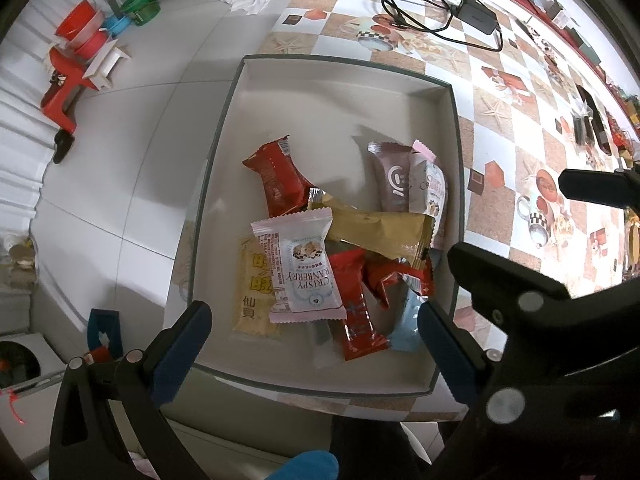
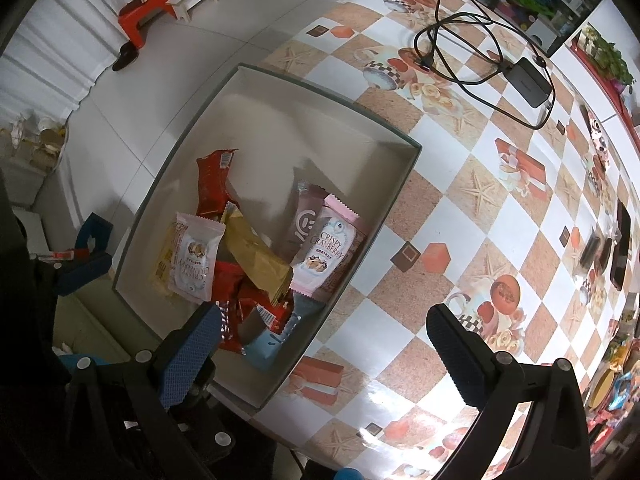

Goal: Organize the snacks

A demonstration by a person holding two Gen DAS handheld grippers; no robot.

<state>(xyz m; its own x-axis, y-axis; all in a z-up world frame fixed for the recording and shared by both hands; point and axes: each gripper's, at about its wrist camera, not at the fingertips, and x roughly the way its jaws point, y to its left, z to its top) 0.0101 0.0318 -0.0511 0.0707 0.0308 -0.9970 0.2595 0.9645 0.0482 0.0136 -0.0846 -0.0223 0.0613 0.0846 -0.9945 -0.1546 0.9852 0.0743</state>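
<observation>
A shallow white box (image 1: 336,80) with a dark rim sits at the edge of the tabletop (image 1: 500,128), which wears a checkered cloth printed with cups and starfish. All the visible snacks lie loose inside the box, heaped toward its near end.

Counted from the left wrist view: two pink-and-white "Crispy Cranberry" packets, one (image 1: 302,266) on top of the heap and one (image 1: 432,188) leaning at the right wall; one brown packet (image 1: 390,178) just beside that second one; one long gold wrapper (image 1: 376,232) lying across the middle; one yellow rice-cracker packet (image 1: 256,292) half under the near cranberry packet; one pale blue packet (image 1: 408,328), mostly buried. The red wrappers number at least three: one (image 1: 278,178) apart toward the far side, two more (image 1: 360,312) tangled under the gold one, where their edges are hard to separate.

The left gripper (image 1: 314,336) hovers over the near end of the box, fingers wide apart and empty. The right gripper (image 2: 322,344) hangs above the box's near right corner, jaws likewise spread, nothing between them.

A black power adapter (image 1: 478,14) with coiled cable lies farther along the tabletop. Items at the far right edge are too blurred to name.
</observation>
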